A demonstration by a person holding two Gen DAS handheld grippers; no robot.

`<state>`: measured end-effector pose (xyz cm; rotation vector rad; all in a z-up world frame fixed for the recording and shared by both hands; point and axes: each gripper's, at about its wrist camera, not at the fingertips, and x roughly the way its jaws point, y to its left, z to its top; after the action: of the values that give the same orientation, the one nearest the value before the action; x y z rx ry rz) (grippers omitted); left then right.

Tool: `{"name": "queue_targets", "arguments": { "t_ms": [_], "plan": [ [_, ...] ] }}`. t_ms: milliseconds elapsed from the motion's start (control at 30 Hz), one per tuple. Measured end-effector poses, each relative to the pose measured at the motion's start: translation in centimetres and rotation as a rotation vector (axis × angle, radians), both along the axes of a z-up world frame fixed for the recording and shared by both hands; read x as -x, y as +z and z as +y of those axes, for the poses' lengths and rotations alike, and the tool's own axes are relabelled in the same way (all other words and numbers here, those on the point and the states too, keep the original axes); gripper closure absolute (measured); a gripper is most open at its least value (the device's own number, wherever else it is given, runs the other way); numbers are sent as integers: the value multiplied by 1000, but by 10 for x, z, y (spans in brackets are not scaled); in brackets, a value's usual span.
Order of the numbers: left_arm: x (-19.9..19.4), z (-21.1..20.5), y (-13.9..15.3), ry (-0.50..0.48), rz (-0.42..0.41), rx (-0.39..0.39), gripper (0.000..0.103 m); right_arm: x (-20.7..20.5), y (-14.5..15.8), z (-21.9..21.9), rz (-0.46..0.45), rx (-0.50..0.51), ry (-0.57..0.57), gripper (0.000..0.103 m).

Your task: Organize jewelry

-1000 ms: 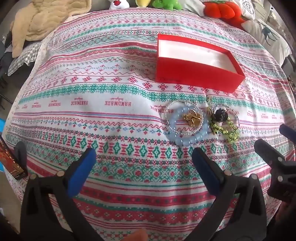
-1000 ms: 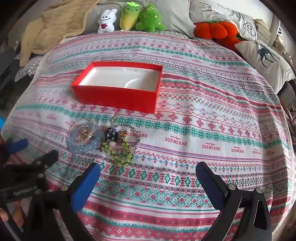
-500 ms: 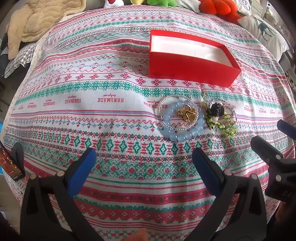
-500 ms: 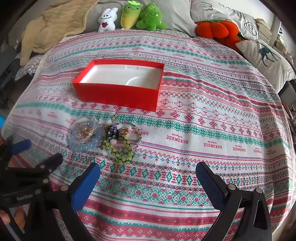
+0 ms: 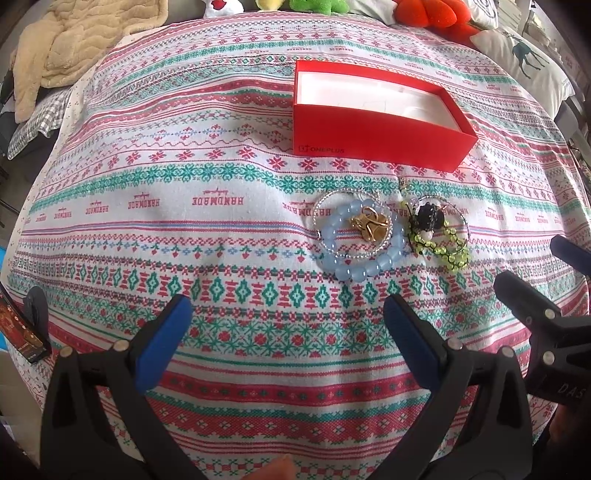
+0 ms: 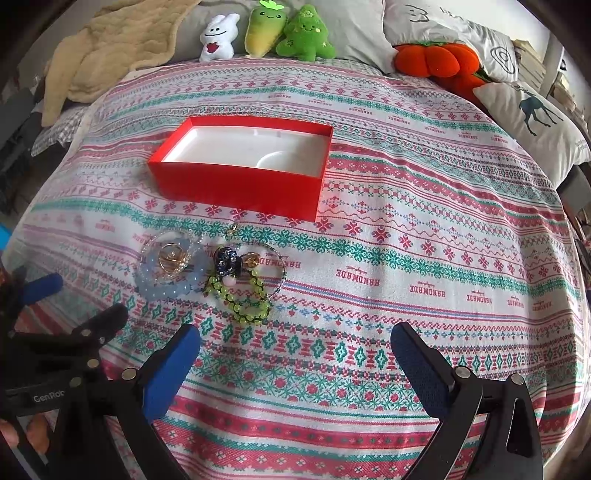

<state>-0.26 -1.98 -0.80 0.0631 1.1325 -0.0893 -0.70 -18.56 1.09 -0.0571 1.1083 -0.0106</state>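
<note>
An open red box (image 5: 373, 125) with a white inside stands on the patterned cloth; it also shows in the right wrist view (image 6: 236, 181). In front of it lies a pile of jewelry: a pale blue bead bracelet (image 5: 360, 271) (image 6: 162, 290), a gold piece (image 5: 371, 225) (image 6: 171, 256) inside a thin silver bangle, a dark beaded piece (image 5: 428, 218) (image 6: 227, 260) and a yellow-green bead bracelet (image 5: 448, 254) (image 6: 247, 306). My left gripper (image 5: 288, 332) is open and empty, short of the pile. My right gripper (image 6: 295, 354) is open and empty, right of the pile.
The patterned cloth (image 6: 406, 229) covers a bed. Plush toys (image 6: 280, 31), an orange pumpkin cushion (image 6: 439, 61), pillows (image 6: 535, 118) and a beige blanket (image 5: 74, 40) lie along the far edge. A dark box (image 5: 22, 328) sits at the left edge.
Both grippers have moved slightly forward toward the jewelry and the box, which appear a little nearer and lower in view. Both stay open and empty.
</note>
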Motion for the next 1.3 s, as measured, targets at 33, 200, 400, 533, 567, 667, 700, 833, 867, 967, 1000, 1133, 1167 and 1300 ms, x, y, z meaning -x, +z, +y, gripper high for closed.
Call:
{"name": "queue_targets", "arguments": {
  "t_ms": [33, 200, 400, 533, 567, 667, 700, 833, 867, 967, 1000, 1133, 1167, 1300],
  "plan": [
    [0, 0, 0, 0, 0, -1, 0, 0, 0, 0, 0, 0, 0, 0],
    [1, -1, 0, -6, -5, -4, 0, 0, 1, -1, 2, 0, -5, 0],
    [1, -1, 1, -6, -9, -4, 0, 0, 1, -2, 3, -4, -6, 0],
    [1, -1, 1, -6, -9, -3, 0, 0, 1, -3, 5, -6, -8, 0],
    [1, -1, 1, -6, -9, -3, 0, 0, 1, -3, 5, -7, -9, 0],
    [1, 0, 2, -7, -12, -3, 0, 0, 1, -3, 5, -6, -9, 0],
    [1, 0, 2, -7, -14, -2, 0, 0, 1, -3, 4, -6, -10, 0],
    [1, 0, 4, -6, -20, 0, 0, 0, 1, -4, 4, -8, -12, 0],
    [0, 0, 4, -5, -20, 0, 0, 0, 1, -5, 4, -7, -12, 0],
    [0, 1, 4, -5, -19, -1, 0, 0, 1, -5, 5, -8, -12, 0],
    [0, 1, 4, -5, -19, -1, 0, 0, 1, -5, 4, -8, -12, 0],
    [0, 1, 4, -5, -20, -1, 0, 0, 1, -5, 4, -8, -12, 0],
    [0, 1, 4, -4, -20, -1, 0, 0, 1, -5, 4, -8, -12, 0],
    [0, 1, 4, -4, -19, -1, 0, 0, 1, -5, 5, -7, -11, 0]
  ]
}}
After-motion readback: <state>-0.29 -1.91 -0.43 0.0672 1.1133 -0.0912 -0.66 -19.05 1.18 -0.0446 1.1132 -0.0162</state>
